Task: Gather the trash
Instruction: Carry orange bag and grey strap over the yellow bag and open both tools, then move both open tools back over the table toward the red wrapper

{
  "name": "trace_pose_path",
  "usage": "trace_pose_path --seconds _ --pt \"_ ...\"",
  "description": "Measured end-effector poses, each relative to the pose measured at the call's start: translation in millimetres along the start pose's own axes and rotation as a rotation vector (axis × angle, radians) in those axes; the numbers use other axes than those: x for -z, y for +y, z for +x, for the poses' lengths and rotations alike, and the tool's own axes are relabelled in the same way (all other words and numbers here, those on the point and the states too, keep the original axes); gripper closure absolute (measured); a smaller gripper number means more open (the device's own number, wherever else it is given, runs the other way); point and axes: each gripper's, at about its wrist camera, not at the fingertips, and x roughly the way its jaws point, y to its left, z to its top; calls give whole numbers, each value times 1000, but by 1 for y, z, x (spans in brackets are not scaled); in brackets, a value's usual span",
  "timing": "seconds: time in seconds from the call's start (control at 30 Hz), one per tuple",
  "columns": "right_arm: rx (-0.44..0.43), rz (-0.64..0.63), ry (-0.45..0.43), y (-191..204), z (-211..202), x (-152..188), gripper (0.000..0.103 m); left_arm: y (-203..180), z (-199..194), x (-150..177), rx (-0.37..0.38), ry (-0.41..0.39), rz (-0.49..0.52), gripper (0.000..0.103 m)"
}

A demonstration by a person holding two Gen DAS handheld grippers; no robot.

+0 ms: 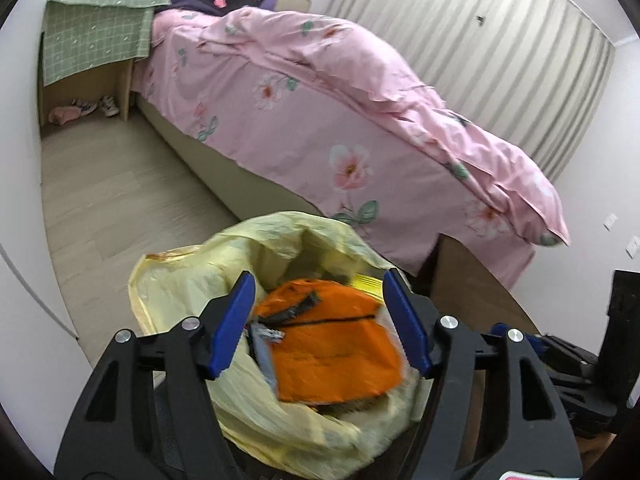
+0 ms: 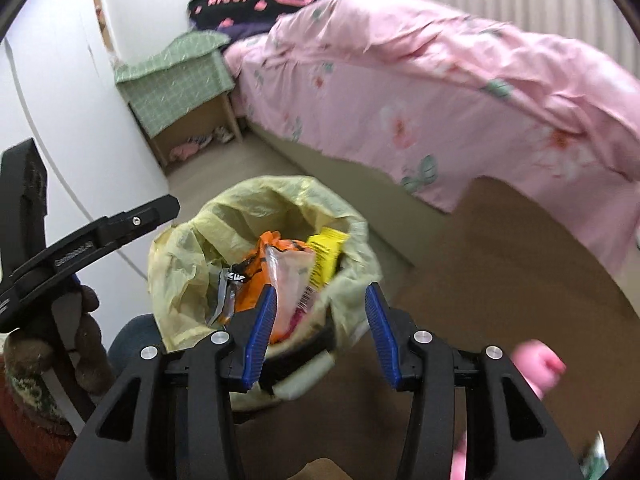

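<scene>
A bin lined with a pale yellow bag (image 1: 180, 280) stands on the floor, with its mouth open. In the left wrist view my left gripper (image 1: 320, 280) hovers open just above the mouth. An orange wrapper (image 1: 332, 344) lies loose in the bag below its blue pads, and they do not touch it. In the right wrist view my right gripper (image 2: 320, 292) is open over the near rim of the yellow bag (image 2: 240, 204). Inside are the orange wrapper (image 2: 256, 276), a yellow wrapper (image 2: 326, 252) and a clear pinkish packet (image 2: 288, 280). Neither gripper holds anything.
A bed with a pink floral cover (image 1: 320, 120) runs behind the bin. A bedside stand under a green cloth (image 1: 92, 36) has shoes (image 1: 108, 106) beneath it. The black frame (image 2: 92, 236) of the left tool and a gloved hand (image 2: 84, 320) show at left. A pink object (image 2: 540, 364) is at lower right.
</scene>
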Motion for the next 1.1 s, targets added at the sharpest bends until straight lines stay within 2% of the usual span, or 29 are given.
trace_pose_path --seconds 0.17,0.3,0.4,0.47,0.63,0.8,0.93,1.03,1.1 --pt "142 41 -109 -23 -78 35 60 -44 -17 12 85 0 92 40" --pt "261 94 -170 -53 -141 70 59 -90 -22 31 180 46 191 40" --pt "368 130 -193 -75 -182 98 59 -119 -25 51 246 88 243 40" --pt "407 161 -200 -87 -204 116 59 -138 -28 65 296 117 286 40" --pt "538 233 -209 -115 -248 166 59 -193 -39 110 411 162 463 40" --pt "607 304 -240 -139 -278 208 59 -244 -47 145 574 195 611 40" --pt "645 347 -268 -158 -295 237 59 -305 -37 169 681 278 710 40" --pt "656 392 -287 -170 -305 259 59 -356 -22 181 726 342 768 40" --pt "656 443 -296 -180 -310 275 59 -387 -7 192 714 357 808 40"
